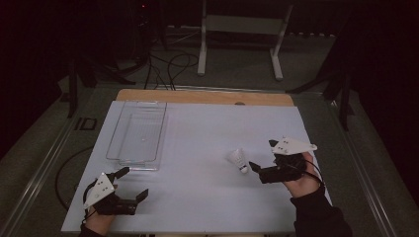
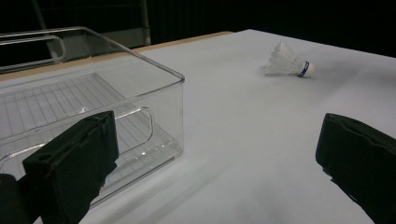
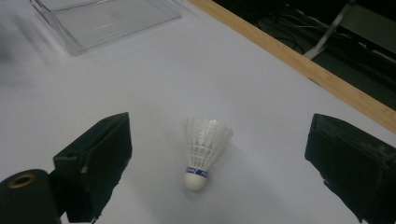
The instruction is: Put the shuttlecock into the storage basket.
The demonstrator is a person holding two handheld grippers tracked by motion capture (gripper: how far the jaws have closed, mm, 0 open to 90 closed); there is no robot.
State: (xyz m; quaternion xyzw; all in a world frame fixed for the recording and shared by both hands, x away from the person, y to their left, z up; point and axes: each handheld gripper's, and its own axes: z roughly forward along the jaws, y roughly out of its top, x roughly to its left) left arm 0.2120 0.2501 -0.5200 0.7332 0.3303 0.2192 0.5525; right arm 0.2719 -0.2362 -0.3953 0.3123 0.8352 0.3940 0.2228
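A white feathered shuttlecock (image 1: pixel 238 160) with a blue band lies on its side on the white table sheet (image 1: pixel 197 197), right of centre. My right gripper (image 1: pixel 263 154) is open just to its right, jaws pointing at it. In the right gripper view the shuttlecock (image 3: pixel 203 149) lies between and slightly ahead of the wide-apart jaws, cork end toward me, touching neither. My left gripper (image 1: pixel 134 182) is open near the front left, holding nothing. From the left gripper view the shuttlecock (image 2: pixel 287 61) lies far off to the right.
A clear plastic bin (image 1: pixel 136 133) stands at the left of the table; its near corner (image 2: pixel 180 79) is close ahead of my left jaws. The table's wooden edge (image 1: pixel 207 96) runs along the far side. Cables and a white stand (image 1: pixel 237 29) are on the floor beyond.
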